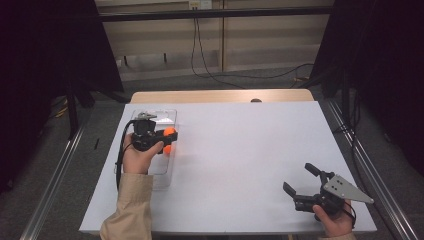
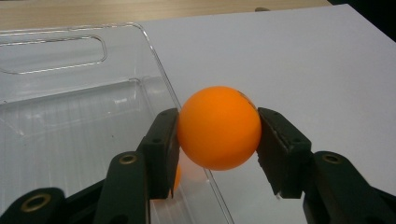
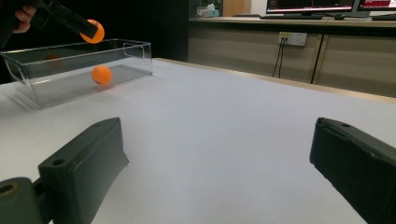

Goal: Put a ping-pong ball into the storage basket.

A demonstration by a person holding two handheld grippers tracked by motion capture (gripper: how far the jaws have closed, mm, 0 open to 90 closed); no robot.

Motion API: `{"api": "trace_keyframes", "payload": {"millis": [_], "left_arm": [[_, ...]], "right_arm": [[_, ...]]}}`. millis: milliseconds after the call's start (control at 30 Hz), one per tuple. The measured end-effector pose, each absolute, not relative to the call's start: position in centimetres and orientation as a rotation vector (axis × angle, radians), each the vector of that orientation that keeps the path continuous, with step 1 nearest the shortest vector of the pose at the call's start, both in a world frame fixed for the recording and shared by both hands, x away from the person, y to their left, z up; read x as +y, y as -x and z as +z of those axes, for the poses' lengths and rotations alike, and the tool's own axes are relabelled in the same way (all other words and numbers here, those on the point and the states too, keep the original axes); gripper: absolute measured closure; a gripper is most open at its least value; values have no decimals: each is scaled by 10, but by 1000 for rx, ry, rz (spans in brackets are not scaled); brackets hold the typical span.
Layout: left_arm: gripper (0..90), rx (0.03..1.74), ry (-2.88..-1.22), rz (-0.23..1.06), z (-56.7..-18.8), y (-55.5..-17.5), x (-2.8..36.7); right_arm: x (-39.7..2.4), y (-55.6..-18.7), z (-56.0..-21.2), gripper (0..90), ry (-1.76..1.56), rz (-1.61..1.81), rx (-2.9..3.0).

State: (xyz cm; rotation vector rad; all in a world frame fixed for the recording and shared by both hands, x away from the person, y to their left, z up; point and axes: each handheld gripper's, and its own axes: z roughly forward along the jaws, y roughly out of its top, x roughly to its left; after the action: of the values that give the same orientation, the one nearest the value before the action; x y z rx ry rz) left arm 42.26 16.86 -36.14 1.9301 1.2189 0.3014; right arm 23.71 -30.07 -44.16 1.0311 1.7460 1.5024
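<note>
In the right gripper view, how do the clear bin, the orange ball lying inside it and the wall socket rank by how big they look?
1. Clear plastic bin, by far the largest.
2. Wall socket.
3. Orange ball in the bin.
The last two look close in size, and the socket is farther off, so that order is unsure.

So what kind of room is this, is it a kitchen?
Not a kitchen; more likely a lab or office workroom. A plain white table stands between black curtains, computer monitors sit on a long wooden counter, and loose black cables trail on the grey floor.
</note>
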Motion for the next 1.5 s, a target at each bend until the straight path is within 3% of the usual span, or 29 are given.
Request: {"api": "trace_keyframes", "payload": {"millis": [1500], "left_arm": [[509,1255,-1902,344,-364,-425,183]], "right_arm": [[-300,-237,-441,27,-1035,1508,1742]]}}
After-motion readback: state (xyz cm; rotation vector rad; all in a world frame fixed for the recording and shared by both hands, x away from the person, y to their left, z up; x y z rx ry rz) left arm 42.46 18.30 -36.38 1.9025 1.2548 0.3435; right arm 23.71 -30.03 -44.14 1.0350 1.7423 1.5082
